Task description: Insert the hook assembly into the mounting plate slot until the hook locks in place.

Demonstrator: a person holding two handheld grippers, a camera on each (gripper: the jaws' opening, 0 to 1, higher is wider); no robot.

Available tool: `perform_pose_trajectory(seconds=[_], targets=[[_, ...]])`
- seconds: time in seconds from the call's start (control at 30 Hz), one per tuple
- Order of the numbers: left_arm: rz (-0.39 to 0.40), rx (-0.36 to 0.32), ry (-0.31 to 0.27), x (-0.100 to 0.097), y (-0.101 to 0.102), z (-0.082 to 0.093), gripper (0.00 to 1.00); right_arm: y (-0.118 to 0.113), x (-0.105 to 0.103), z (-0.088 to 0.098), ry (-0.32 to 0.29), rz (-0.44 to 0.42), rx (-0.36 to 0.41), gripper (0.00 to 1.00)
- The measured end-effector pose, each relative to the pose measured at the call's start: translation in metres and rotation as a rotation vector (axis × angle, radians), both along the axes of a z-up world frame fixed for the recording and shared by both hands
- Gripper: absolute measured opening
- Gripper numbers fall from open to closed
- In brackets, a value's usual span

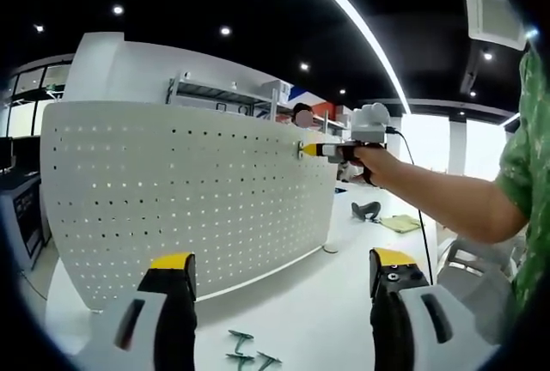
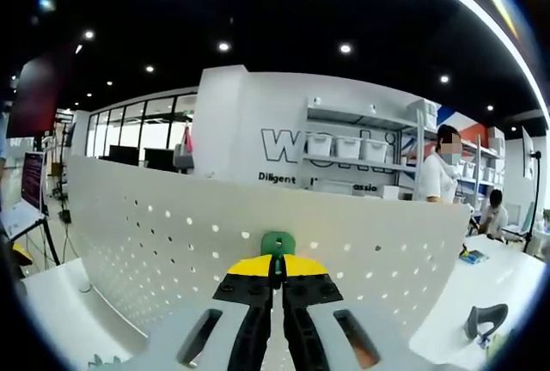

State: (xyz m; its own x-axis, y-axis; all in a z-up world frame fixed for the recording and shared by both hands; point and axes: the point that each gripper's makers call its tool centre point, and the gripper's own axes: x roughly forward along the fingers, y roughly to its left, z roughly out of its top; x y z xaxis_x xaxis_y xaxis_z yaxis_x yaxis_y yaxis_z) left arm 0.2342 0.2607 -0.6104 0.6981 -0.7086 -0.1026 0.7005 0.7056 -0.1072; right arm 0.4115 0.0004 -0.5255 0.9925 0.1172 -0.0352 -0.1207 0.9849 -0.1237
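Hook (image 2: pixel 278 242), green, sits pinched between the closed jaws of the right gripper (image 2: pixel 277 278) at about 6 o'clock in the right gripper view, its head against the white pegboard (image 2: pixel 172 234) near the top edge. If it meets the panel tilted or between holes, it could skid off, twist in the grip, or fail to lock. Left gripper (image 1: pixel 279 289) hangs wide and empty above spare hooks (image 1: pixel 245 349) on the table (image 1: pixel 326 302).

We see a white table (image 1: pixel 326 302) carrying an upright white pegboard (image 1: pixel 172 191); three small green pieces, probably hooks (image 1: pixel 245 349), lie near its front edge.
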Motion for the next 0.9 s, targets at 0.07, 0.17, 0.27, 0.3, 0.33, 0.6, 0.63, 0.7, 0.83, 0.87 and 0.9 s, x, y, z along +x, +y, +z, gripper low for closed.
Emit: perform_pose_trajectory(seconds=[0.07, 0.17, 0.27, 0.3, 0.33, 0.6, 0.63, 0.7, 0.83, 0.87, 0.9], targets=[[0.0, 0.0, 0.001, 0.0001, 0.0002, -0.0004, 0.85, 0.0004, 0.0005, -0.0005, 0.001, 0.002, -0.008, 0.01], [0.0, 0.0, 0.0, 0.0001, 0.0005, 0.0, 0.85, 0.0008, 0.0009, -0.0005, -0.001, 0.003, -0.019, 0.02], [0.001, 0.002, 0.001, 0.0, 0.0012, -0.0005, 0.85, 0.0007, 0.0011, -0.0007, -0.003, 0.005, -0.01, 0.02], [0.001, 0.003, 0.002, 0.0, 0.0013, -0.0007, 0.85, 0.0008, 0.0012, -0.0008, -0.003, 0.006, -0.013, 0.02], [0.001, 0.005, 0.002, 0.0001, 0.0017, -0.001, 0.85, 0.0012, 0.0013, -0.0009, -0.004, 0.008, -0.015, 0.02], [-0.002, 0.007, 0.005, -0.0007, 0.001, -0.0019, 0.84, 0.0027, 0.0007, -0.0027, -0.002, 0.006, -0.073, 0.02], [-0.002, 0.007, 0.004, -0.0007, 0.0009, -0.0018, 0.84, 0.0025, 0.0007, -0.0027, -0.001, 0.005, -0.073, 0.02], [-0.001, 0.005, 0.006, -0.0006, 0.001, -0.0018, 0.84, 0.0019, 0.0009, -0.0028, -0.002, 0.005, -0.078, 0.02], [0.0, 0.008, 0.007, -0.001, 0.0016, -0.0027, 0.83, 0.0034, 0.0009, -0.0028, 0.002, 0.003, -0.124, 0.02], [0.0, 0.007, 0.008, -0.001, 0.0018, -0.003, 0.83, 0.004, 0.0012, -0.0029, 0.002, 0.002, -0.134, 0.02], [0.001, 0.008, 0.009, -0.0012, 0.002, -0.0035, 0.83, 0.0041, 0.0014, -0.0029, 0.003, 0.002, -0.156, 0.02]])
